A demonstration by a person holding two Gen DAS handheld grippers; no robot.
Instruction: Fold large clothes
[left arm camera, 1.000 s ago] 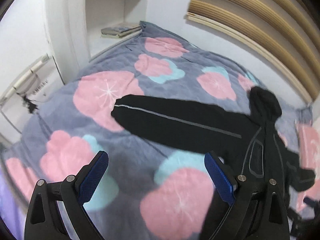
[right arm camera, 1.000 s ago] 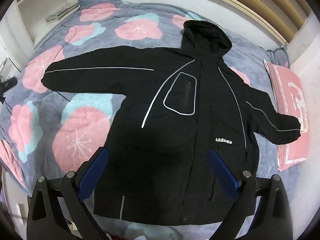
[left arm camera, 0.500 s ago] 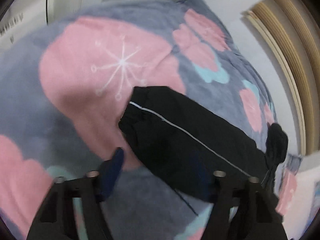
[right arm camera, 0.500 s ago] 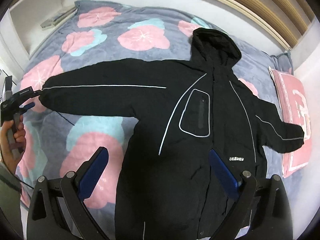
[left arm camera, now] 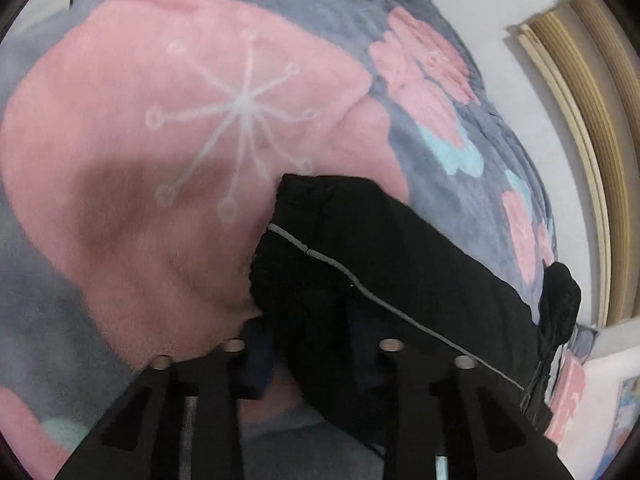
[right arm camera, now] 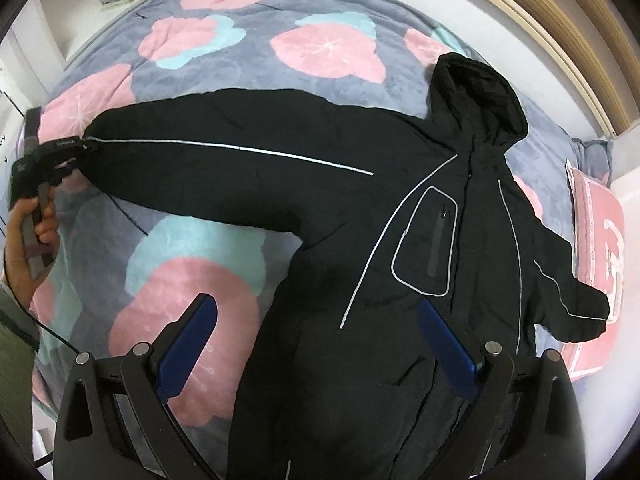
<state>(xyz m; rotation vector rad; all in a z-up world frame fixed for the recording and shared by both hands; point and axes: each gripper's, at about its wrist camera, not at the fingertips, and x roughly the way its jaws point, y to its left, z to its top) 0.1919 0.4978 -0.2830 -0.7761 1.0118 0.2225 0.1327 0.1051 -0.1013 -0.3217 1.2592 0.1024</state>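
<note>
Two grippers: left gripper [left arm camera: 310,344] grasps jacket [right arm camera: 420,248] cuff, right gripper [right arm camera: 316,344] released.

The left claw [left arm camera: 310,354] has its tips buried under the jacket sleeve [left arm camera: 360,280], so whether it's actually pinching the cuff is anyone's guess. The jacket [right arm camera: 400,280] hem is cut off at the frame's bottom behind the right claw [right arm camera: 316,344].

Bare blanket [right arm camera: 240,68] flanks the jacket [right arm camera: 360,240]; pillow [right arm camera: 600,248] crowds its far sleeve.
</note>
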